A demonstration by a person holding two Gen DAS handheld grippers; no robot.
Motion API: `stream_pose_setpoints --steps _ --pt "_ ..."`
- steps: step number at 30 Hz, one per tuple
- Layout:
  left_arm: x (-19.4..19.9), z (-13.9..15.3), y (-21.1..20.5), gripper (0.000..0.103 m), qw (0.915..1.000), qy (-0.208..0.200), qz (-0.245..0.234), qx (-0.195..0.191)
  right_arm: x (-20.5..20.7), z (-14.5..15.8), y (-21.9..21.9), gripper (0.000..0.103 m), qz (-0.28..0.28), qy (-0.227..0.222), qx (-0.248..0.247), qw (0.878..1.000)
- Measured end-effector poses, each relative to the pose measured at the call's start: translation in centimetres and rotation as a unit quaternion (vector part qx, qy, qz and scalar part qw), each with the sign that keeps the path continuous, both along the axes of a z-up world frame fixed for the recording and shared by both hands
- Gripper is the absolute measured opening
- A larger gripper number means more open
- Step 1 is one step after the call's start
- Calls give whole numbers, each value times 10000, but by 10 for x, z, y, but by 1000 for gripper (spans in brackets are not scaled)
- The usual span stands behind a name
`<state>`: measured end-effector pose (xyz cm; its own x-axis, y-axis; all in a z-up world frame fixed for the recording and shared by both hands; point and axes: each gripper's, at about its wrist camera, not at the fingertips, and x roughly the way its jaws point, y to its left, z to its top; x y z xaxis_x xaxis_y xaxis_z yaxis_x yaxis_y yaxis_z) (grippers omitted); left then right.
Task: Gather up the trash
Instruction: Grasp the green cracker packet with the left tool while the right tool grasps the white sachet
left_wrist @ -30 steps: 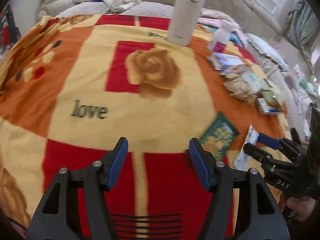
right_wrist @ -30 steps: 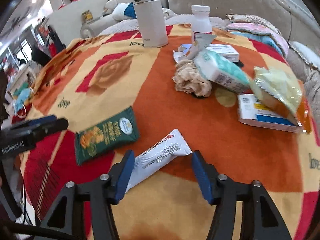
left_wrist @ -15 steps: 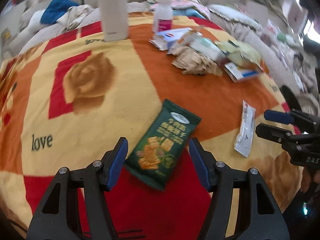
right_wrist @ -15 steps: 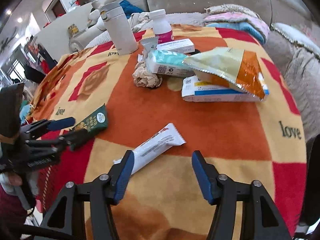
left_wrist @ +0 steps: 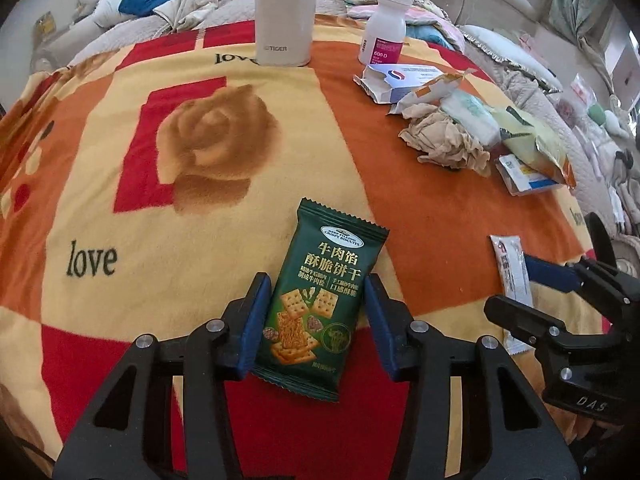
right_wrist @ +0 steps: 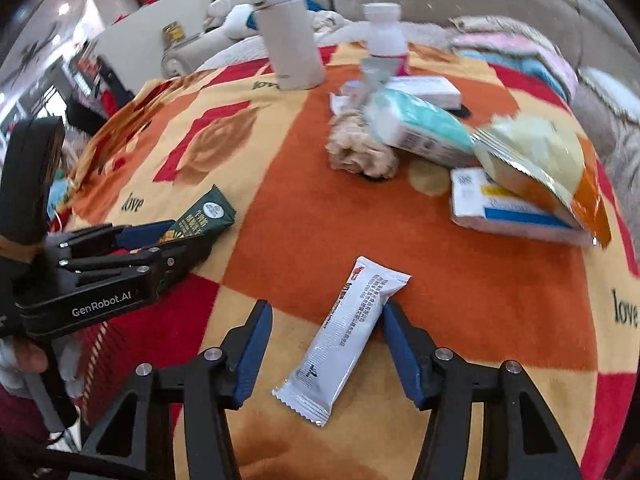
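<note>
The left gripper (left_wrist: pixel 314 320) points down at a patterned blanket (left_wrist: pixel 200 220) spread over the work surface. A green biscuit packet (left_wrist: pixel 316 300) lies flat on the blanket between its two blue-padded fingers (left_wrist: pixel 256 316). The jaws are closing on it; the left pad sits at the packet's left edge and the right pad at or just beside its right edge, and firm pressure cannot be confirmed. The packet's near end lies between the fingers, its far end pointing away from the camera.

The right gripper (right_wrist: pixel 326 344) points down at the same blanket, to the right of the left one. A white wrapper (right_wrist: pixel 344 340) lies flat between its fingers (right_wrist: pixel 404 352), set at a slant. The jaws are closing. The right pad is touching or just beside the wrapper's right edge; the left pad stands apart from it, with bare blanket between. The wrapper is not gripped.

Further back on the blanket, toward the right, lies a cluster: a crumpled tissue (left_wrist: pixel 444 140), a torn box (left_wrist: pixel 396 80), a tissue pack (right_wrist: pixel 416 128), a yellow bag (right_wrist: pixel 536 160) resting on a blue-and-white box (right_wrist: pixel 504 208). A white bottle (left_wrist: pixel 382 32) and a tall beige flask (left_wrist: pixel 284 12) stand upright at the far edge.
</note>
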<state>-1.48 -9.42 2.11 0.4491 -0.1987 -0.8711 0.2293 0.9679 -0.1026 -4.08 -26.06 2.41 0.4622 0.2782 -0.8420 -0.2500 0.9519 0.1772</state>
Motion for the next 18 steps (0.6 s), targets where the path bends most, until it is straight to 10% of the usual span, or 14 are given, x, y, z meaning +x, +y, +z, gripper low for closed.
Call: stream_pose_setpoints --steps 4,9,18 --pt "-4 -2 -3 46 9999 -98 -23 80 -6 -4 -2 56 -51 -113 -247 9996" --pt "-9 0 -4 41 9999 -146 -9 -45 -12 -3 -9 26 -123 -275 -298 9991" --pt "-24 24 -30 41 9989 -395 -181 -168 -29 34 -42 25 -328 -670 246 9969"
